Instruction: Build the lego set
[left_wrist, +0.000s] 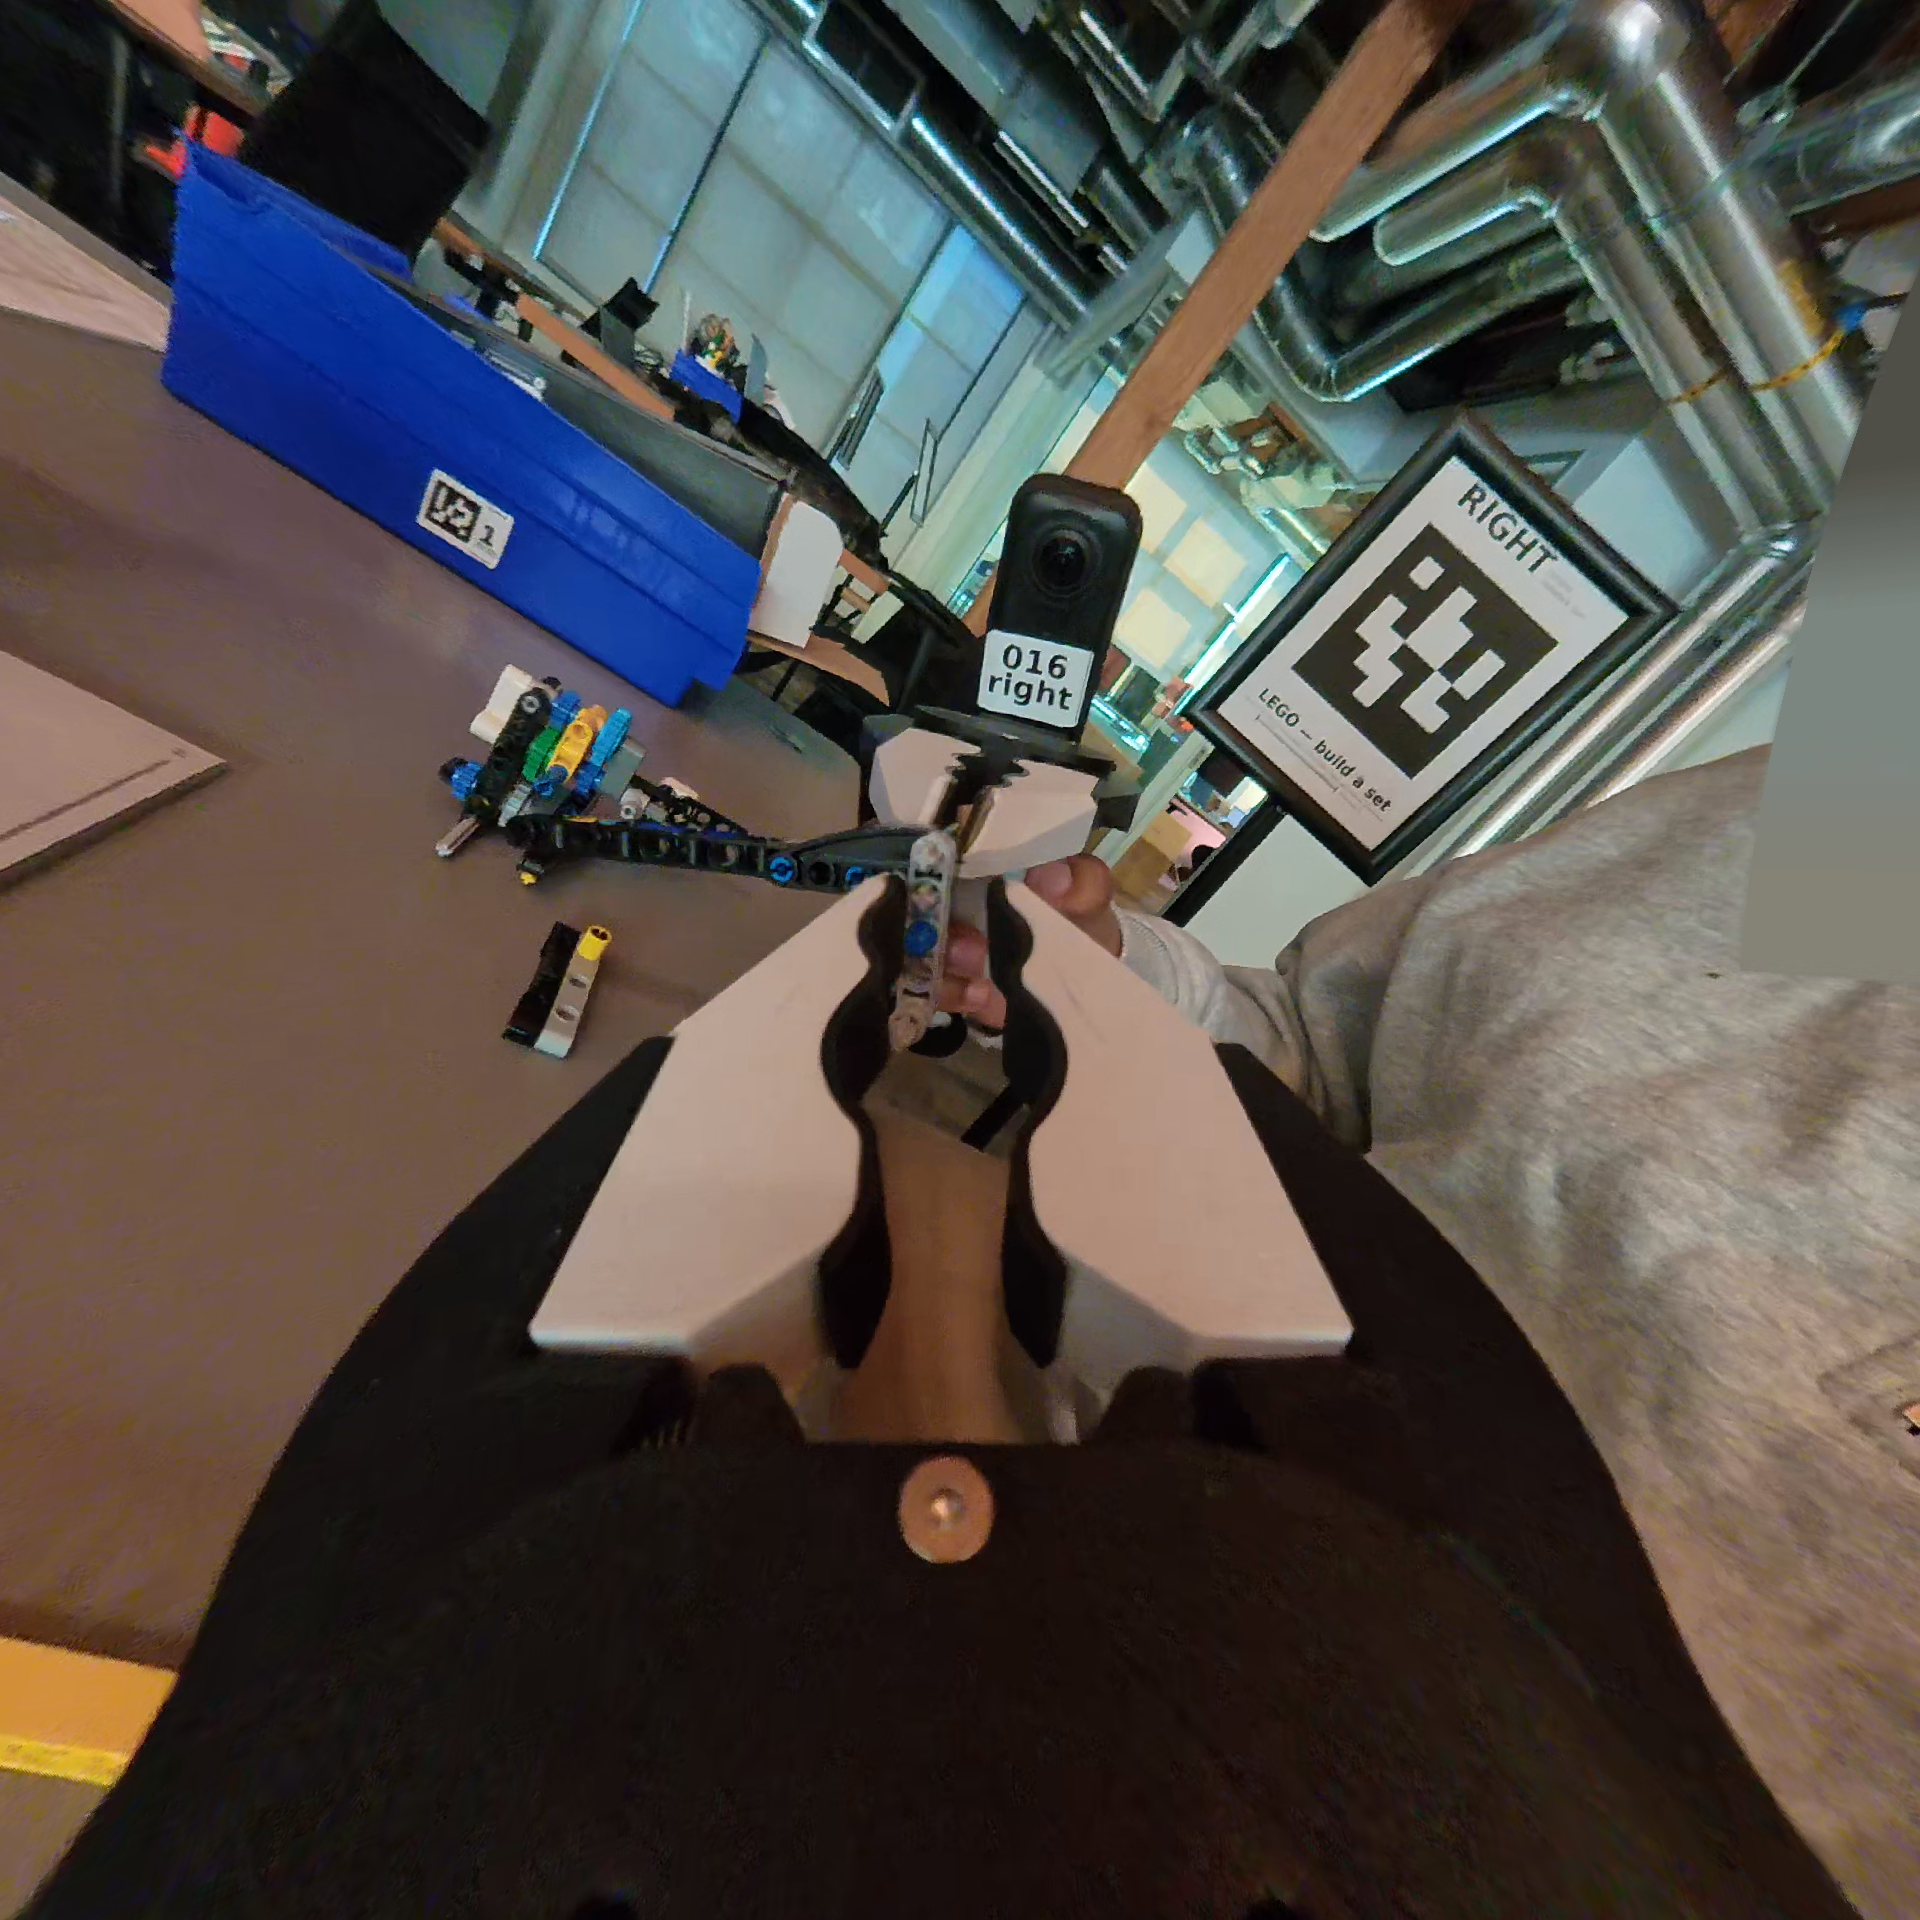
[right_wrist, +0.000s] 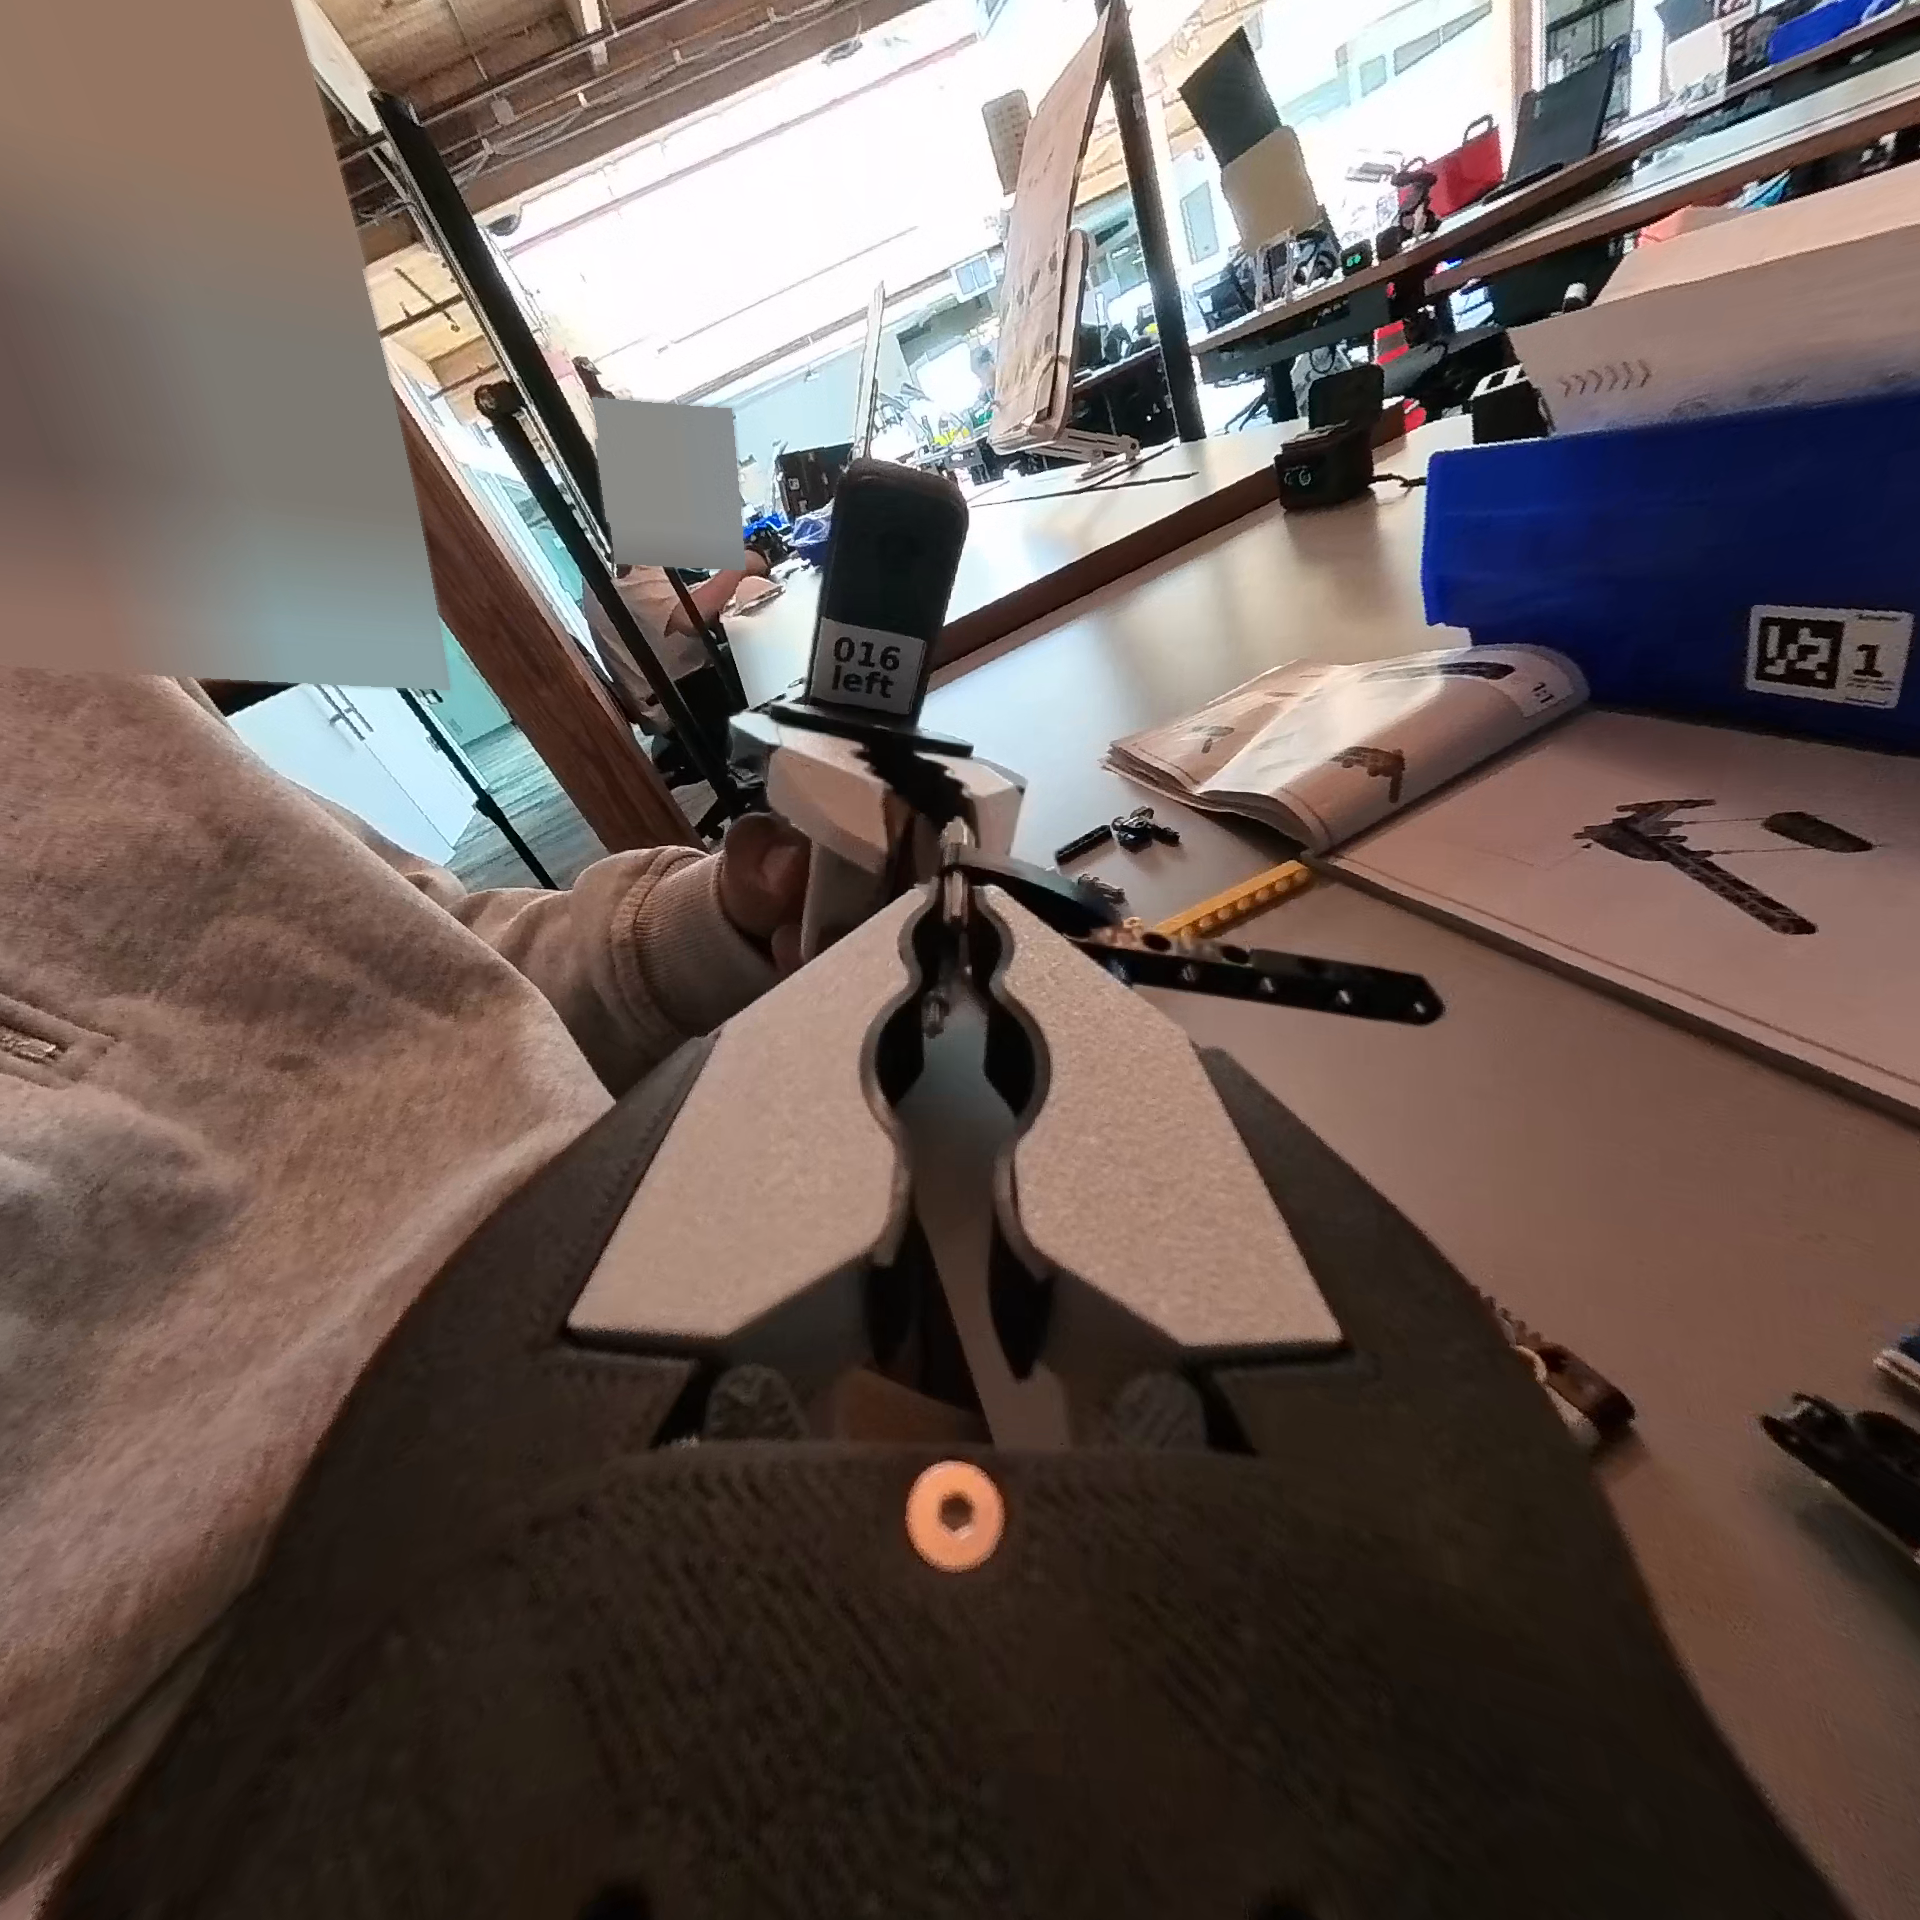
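Grey table (left_wrist: 260, 1143), partly built model (left_wrist: 551, 758) at ten o'clock, clearly unfinished; your left gripper (left_wrist: 920, 935) and right gripper (right_wrist: 951, 914) both pinch one grey beam (left_wrist: 923, 935) dead ahead.

Left tool (left_wrist: 940, 914) and right tool (right_wrist: 951, 914) tip to tip, both clamped, raised

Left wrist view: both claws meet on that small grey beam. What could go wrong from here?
1. The grey beam is pinched edge-on between the left claw and the right claw; a twist could pop it out.
2. The long black beam sticks out unsupported and may lever the joint apart.
3. A dropped piece could land among the loose pieces below.
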